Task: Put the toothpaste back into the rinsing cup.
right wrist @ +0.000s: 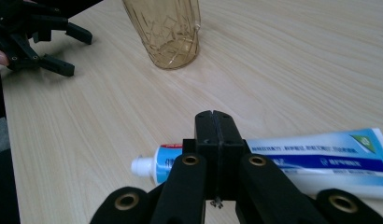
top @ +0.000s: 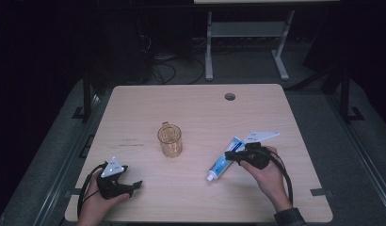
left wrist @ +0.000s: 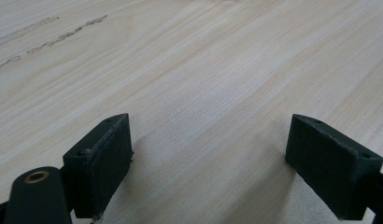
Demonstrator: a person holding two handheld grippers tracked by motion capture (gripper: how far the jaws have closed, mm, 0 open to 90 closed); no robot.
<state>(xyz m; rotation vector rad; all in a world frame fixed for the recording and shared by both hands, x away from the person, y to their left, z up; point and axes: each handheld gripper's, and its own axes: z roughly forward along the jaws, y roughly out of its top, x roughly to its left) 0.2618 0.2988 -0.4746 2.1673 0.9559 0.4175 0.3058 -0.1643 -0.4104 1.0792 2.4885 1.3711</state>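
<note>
Left gripper [top: 134, 186]: jaws spread wide, nothing between them, just bare table [left wrist: 203, 70] under and ahead; it sits well apart from everything, with the cup up and to its right across open wood. Cup [top: 170, 140]: one amber glass mug, upright, handle on the far side, standing between the two grippers and touching neither; in the right gripper view it is ahead and left of the jaws, well beyond the tube. Toothpaste tube [top: 225, 159]: one, lying flat, long axis diagonal in the high view, white cap [right wrist: 142, 166] toward the person and the cup side, crimped tail running away under the right hand. Right gripper [right wrist: 213, 122]: jaws pressed together, nothing pinched; the tube passes crosswise just below and behind the closed tips, cap sticking out left of them, tail out to the right. So the tube's axis runs roughly square to the jaw line, which is good for a pinch across the body, but the jaws look to need opening and dropping onto it first. Right hand [top: 269, 176] is clearly the nearer one to the tube. Count: two grippers, one cup, one tube.
</note>
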